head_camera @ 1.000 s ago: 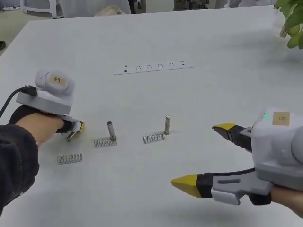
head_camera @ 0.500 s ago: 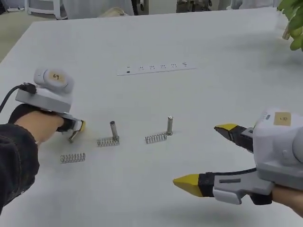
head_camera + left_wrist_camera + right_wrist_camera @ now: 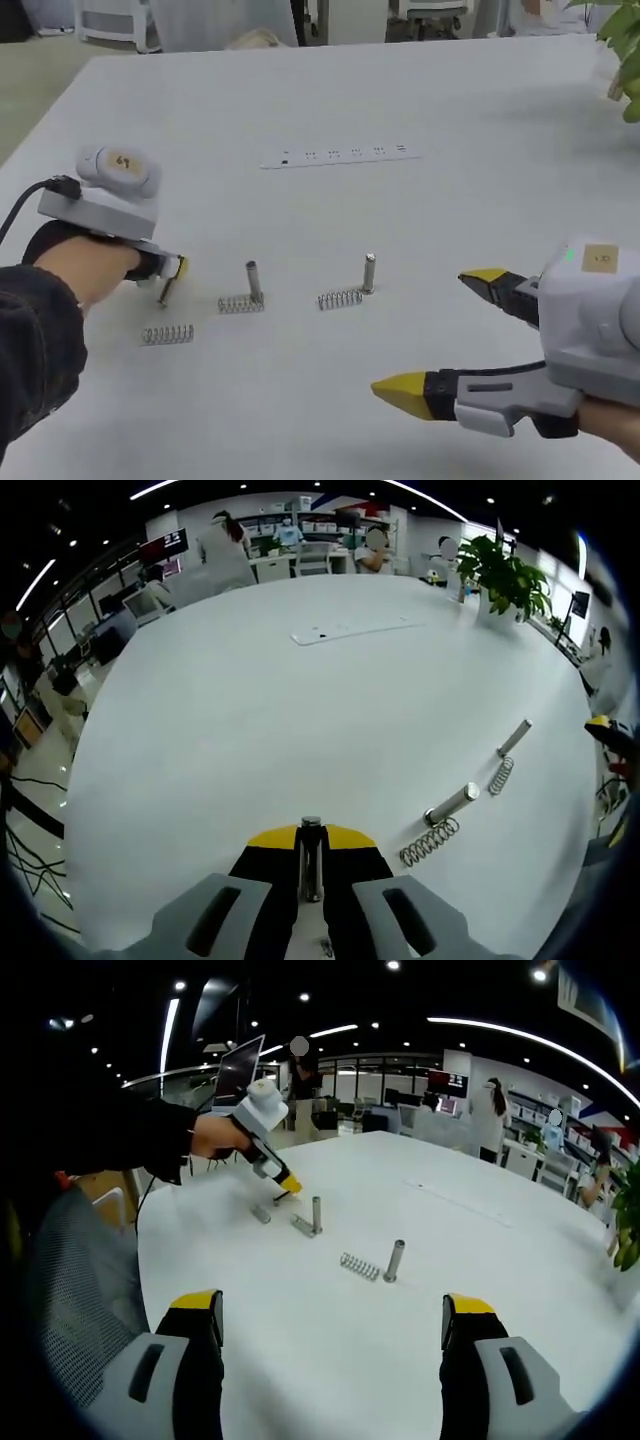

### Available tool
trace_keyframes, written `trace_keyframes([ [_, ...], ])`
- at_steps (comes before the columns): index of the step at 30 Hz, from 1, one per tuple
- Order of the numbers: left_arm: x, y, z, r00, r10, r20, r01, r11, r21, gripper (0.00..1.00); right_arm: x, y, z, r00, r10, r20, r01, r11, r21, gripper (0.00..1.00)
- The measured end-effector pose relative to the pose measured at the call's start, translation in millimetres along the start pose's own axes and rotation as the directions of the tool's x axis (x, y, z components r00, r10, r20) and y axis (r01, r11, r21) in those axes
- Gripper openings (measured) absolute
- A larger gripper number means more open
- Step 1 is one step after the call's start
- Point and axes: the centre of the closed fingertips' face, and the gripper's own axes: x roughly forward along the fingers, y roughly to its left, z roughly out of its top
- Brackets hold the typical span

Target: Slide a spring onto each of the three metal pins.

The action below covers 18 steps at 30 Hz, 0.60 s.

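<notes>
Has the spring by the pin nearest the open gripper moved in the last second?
No. The spring lies at the foot of the same upright pin, on the same side as before; only the camera shifted.

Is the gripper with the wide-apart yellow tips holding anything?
No, the right gripper stands open with only bare table between its jaws.

White table (image 3: 450,200) is carrying a white power strip (image 3: 340,156), lying flat toward the far side. Nearer, two pins are standing upright, apart: left pin (image 3: 253,280), right pin (image 3: 369,272). Middle spring (image 3: 240,304) is lying at the left pin's base, right spring (image 3: 340,298) at the right pin's base. Left spring (image 3: 167,334) is lying alone, nearer and further left.
</notes>
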Motion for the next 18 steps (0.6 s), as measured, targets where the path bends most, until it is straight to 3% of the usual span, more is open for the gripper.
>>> trace_keyframes([
  [18,-14.6,0.5,-3.4,0.9997,-0.003,0.026,0.004,1.000,-0.016,0.00,-0.4,4.4,2.2,1.0000,0.005,-0.001,-0.005,1.000,-0.017,0.89],
])
